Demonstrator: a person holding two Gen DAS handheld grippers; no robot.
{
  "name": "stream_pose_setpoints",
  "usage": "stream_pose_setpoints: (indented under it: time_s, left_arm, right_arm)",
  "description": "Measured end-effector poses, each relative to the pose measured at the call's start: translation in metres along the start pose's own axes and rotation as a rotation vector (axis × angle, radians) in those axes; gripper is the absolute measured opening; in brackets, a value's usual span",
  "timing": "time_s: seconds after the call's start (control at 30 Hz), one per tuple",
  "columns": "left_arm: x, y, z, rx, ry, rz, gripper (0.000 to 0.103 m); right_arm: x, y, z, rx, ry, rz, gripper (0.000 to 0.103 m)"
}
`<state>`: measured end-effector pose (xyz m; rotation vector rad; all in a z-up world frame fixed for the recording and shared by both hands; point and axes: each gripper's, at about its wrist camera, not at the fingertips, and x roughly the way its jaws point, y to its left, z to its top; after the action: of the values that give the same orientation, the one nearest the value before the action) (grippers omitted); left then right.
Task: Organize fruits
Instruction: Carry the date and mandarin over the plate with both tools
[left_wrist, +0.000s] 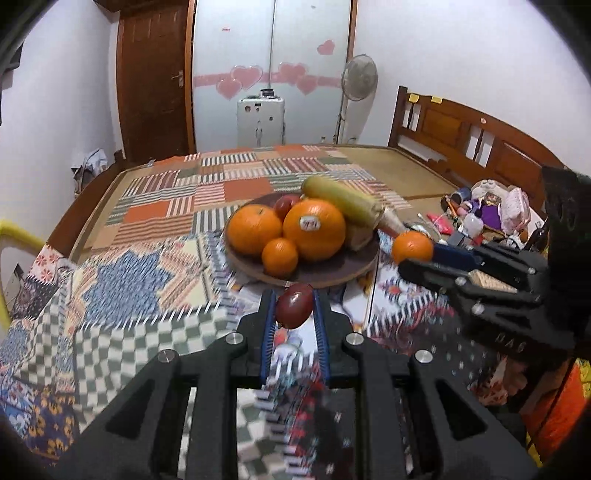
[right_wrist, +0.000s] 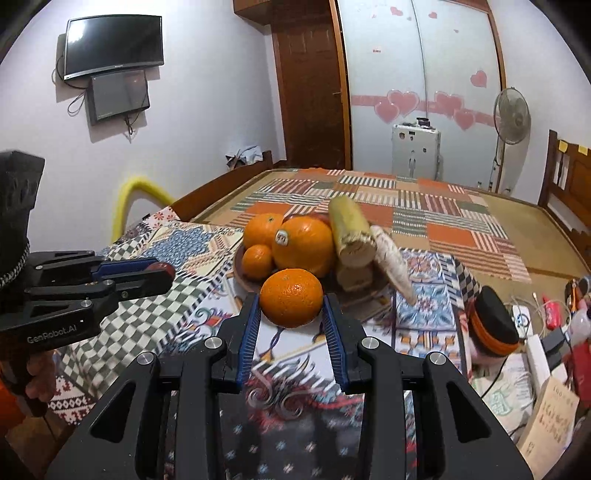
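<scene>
Patchwork quilts (left_wrist: 155, 258) covered the bed where the fruit sat, with a wooden headboard (left_wrist: 476, 144) along one side, a brown door (right_wrist: 314, 92) and a white wardrobe with pink heart stickers (right_wrist: 402, 103) at the far end, a standing fan (right_wrist: 511, 118) beside it and a dark TV (right_wrist: 112, 42) on the wall. On the quilt stood a round brown plate (left_wrist: 325, 273) holding two large oranges (left_wrist: 314, 229), one with a sticker, a small orange (left_wrist: 279, 256), a red fruit (left_wrist: 286, 205) behind them, a yellow-green cob (left_wrist: 343, 203) and a pale husked piece (right_wrist: 391, 262) leaning off the rim. The left claw (left_wrist: 294, 306) was clenched on a small dark red fruit (left_wrist: 294, 306), pinched between its blue pads just in front of the plate's near rim and clear of the quilt. The right claw (right_wrist: 291, 306) was grasping an orange (right_wrist: 291, 297) between its pads, held just beside the plate on the side nearer the clutter. In the left wrist view that orange (left_wrist: 412, 246) showed at the right claw's tip, near the plate's right edge. A hand (right_wrist: 37, 373) gripped the left claw's handle at the lower left of the right wrist view. Clutter lay past the plate by the headboard: a black-and-orange cap (right_wrist: 495, 321), cables, papers (right_wrist: 550, 417) and small bottles.
</scene>
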<state>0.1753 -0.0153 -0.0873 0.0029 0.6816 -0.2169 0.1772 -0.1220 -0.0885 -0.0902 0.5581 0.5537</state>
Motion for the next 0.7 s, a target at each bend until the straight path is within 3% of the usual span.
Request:
stream_pose_setpoints:
  time_s: [0.3,0.7]
  left_arm:
    - [0.042,-0.007,0.026,0.016,0.034,-0.029,0.02]
    - [0.079,-0.01,0.025,0.083,0.108,-0.027,0.02]
  right_arm:
    - [0.036,-0.014,0.007,-0.001,0.074,0.015,0.032]
    - [0.058,-0.013,0.009,-0.048,0.167,0.012,0.032]
